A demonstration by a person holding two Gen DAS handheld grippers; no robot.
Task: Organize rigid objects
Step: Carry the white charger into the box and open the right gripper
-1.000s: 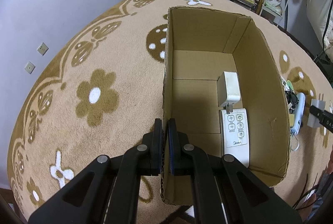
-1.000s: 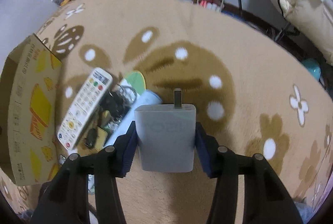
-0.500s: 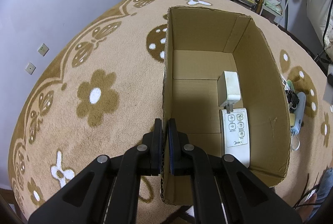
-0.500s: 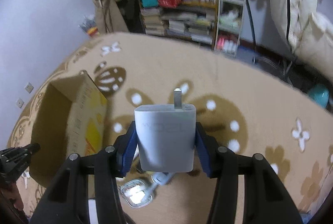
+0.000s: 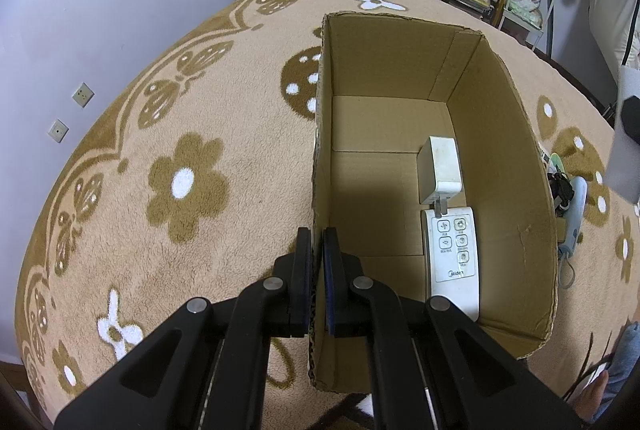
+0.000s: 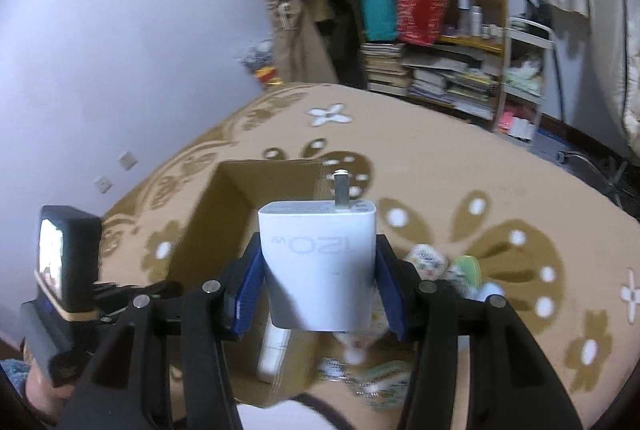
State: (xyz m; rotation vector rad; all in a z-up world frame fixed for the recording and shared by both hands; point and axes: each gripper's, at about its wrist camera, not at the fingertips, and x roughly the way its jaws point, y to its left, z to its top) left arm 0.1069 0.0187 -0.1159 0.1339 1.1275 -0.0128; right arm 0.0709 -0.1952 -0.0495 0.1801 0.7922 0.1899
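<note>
Charger is riding in the right gripper — pads pinching its sides, prong pointing away, above the box; left gripper is clamping the box's wall.

Flowered carpet bears cardboard box, small clutter.

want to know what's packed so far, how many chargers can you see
2: one white charger lies on the floor of the cardboard box, just beyond a white remote; the other charger is clamped in the right gripper, above the box. More may be hidden outside it.
</note>
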